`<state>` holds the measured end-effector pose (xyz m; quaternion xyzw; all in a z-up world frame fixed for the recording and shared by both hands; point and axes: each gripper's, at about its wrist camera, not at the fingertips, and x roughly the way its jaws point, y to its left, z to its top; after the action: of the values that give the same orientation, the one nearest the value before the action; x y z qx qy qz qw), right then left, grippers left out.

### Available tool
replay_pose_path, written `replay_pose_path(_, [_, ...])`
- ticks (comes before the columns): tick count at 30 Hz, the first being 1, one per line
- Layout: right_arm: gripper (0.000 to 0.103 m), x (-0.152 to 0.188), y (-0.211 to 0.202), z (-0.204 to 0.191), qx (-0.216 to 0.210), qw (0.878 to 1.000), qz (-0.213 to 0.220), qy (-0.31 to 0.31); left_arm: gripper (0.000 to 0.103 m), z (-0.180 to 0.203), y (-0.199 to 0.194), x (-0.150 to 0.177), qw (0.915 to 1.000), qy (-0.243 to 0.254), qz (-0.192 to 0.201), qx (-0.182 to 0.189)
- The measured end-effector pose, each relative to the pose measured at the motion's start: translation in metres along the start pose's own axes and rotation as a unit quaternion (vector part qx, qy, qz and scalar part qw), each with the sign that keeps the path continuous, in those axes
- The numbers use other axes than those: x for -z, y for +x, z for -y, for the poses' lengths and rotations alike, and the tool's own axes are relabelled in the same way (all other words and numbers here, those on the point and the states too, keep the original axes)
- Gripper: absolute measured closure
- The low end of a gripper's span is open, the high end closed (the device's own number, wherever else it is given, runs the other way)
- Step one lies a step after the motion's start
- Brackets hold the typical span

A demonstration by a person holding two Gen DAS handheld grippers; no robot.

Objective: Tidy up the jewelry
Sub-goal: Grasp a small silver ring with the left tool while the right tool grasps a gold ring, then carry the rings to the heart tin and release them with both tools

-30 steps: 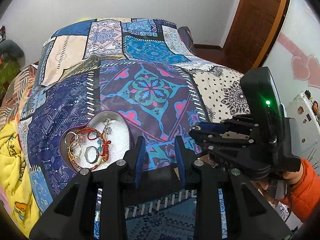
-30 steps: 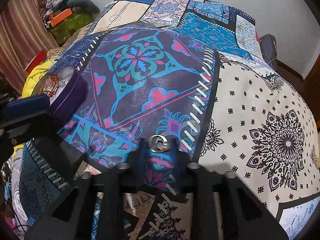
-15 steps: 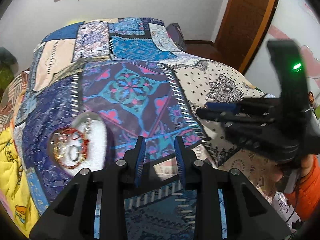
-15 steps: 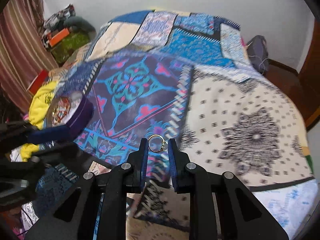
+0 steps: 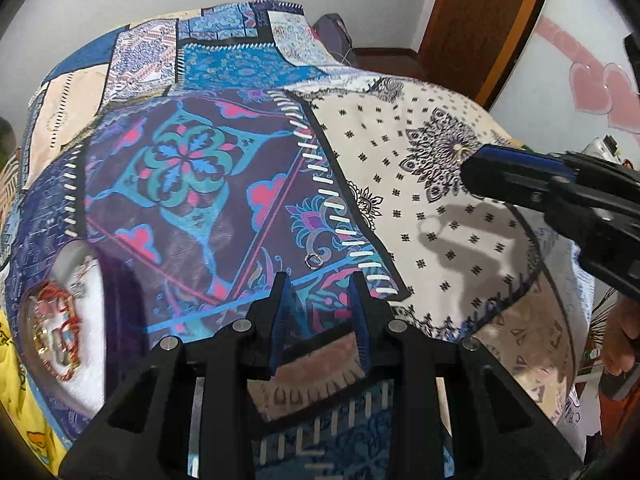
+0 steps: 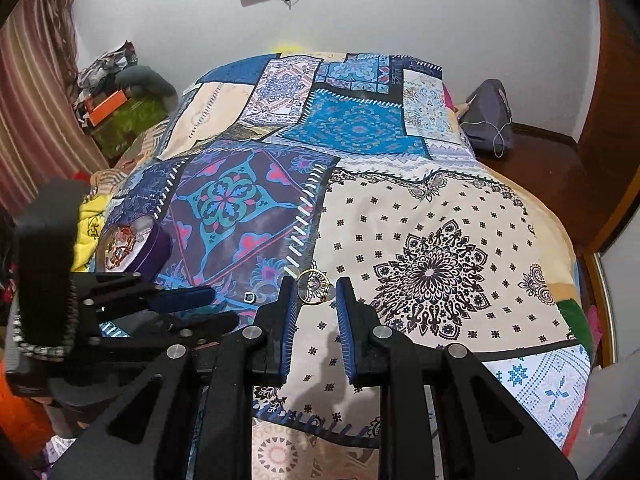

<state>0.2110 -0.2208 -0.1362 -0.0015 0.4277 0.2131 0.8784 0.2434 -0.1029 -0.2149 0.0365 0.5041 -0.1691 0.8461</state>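
Note:
My right gripper (image 6: 316, 292) is shut on a gold ring (image 6: 313, 281) and holds it above the patchwork bedspread; the gripper also shows in the left wrist view (image 5: 470, 166) at right, with the ring (image 5: 461, 151) at its tip. A small silver ring (image 5: 313, 260) lies on the bedspread just ahead of my left gripper (image 5: 320, 294), which is open and empty; this ring also shows in the right wrist view (image 6: 249, 297). A purple heart-shaped jewelry box (image 6: 154, 246) with bracelets and rings in it sits at left, also in the left wrist view (image 5: 92, 312).
The patchwork bedspread (image 6: 400, 216) covers the whole bed. A wooden door (image 5: 480, 20) and a grey bag (image 6: 490, 120) stand beyond the far side. Clutter (image 6: 116, 108) lies by the curtain at left.
My right gripper has lifted the gold ring off the bedspread and moved right, over the cream patch. My left gripper has swung right, so the jewelry box now sits at the left edge.

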Motion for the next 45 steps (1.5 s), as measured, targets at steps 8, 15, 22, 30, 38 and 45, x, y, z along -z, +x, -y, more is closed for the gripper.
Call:
replay_pose_path(8, [0.085,0.002,0.005,0.005,-0.007,1.000,0.000,0.003,0.074,0.001,0.018,-0.006,1.0000,0.001,-0.003,-0.004])
replay_pose_path(15, [0.085,0.002,0.007,0.008,-0.016,1.000,0.001,0.008,0.079,0.002,0.024,-0.009,1.0000,0.003,-0.001,0.001])
replay_pose_path(22, [0.085,0.006,0.006,0.006,-0.015,1.000,-0.005,0.005,0.095,-0.001,0.027,-0.012,1.0000,-0.001,-0.002,-0.008])
replay_pose_path(30, [0.085,0.004,-0.003,0.001,-0.011,1.000,0.000,0.000,0.096,-0.004,0.012,-0.003,0.9999,-0.009,0.001,-0.004])
replay_pose_path(38, [0.085,-0.004,-0.013,-0.018,-0.016,1.000,0.015,-0.014,0.096,-0.015,-0.034,0.003,0.9989,-0.020,0.040,-0.011])
replay_pose_path(45, [0.085,-0.013,-0.022,-0.043,-0.026,0.999,0.031,-0.030,0.096,-0.026,-0.081,0.007,0.9954,-0.025,0.088,-0.029])
